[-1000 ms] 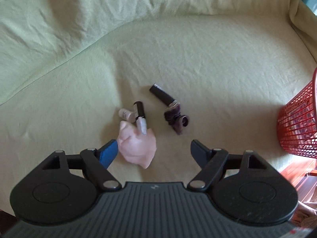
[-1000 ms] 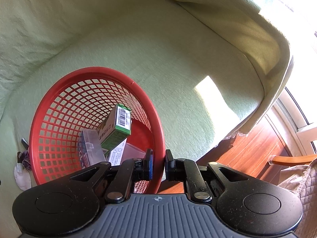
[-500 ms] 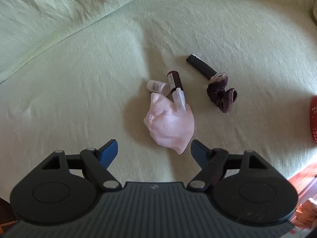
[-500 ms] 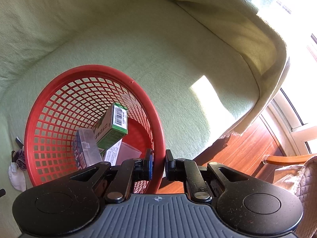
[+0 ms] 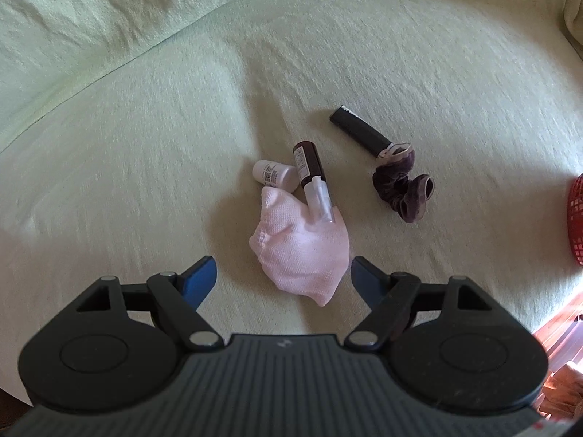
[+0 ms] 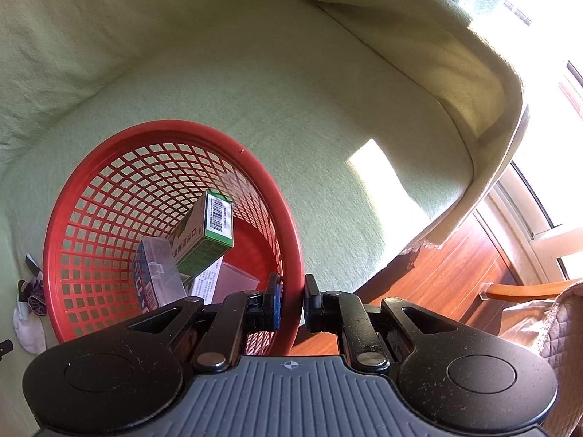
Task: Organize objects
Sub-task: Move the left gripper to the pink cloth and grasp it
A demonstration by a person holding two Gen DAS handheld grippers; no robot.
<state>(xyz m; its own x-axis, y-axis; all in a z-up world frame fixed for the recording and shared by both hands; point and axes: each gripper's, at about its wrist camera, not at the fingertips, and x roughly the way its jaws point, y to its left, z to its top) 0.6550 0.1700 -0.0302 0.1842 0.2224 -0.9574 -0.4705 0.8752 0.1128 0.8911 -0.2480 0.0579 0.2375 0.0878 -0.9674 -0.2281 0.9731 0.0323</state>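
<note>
Crumpled pale pink knit sock (image 5: 302,251)

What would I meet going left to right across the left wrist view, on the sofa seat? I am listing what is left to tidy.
White bottle → pink sock → black tube → purple scrunchie → red basket at the right edge. The dark bottle overlaps the first two, so I leave it out.

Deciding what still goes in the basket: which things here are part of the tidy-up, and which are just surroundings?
Part of the job:
pink sock
dark bottle
white bottle
black tube
purple scrunchie
red basket

Surroundings:
green sofa cover
wooden floor
</note>
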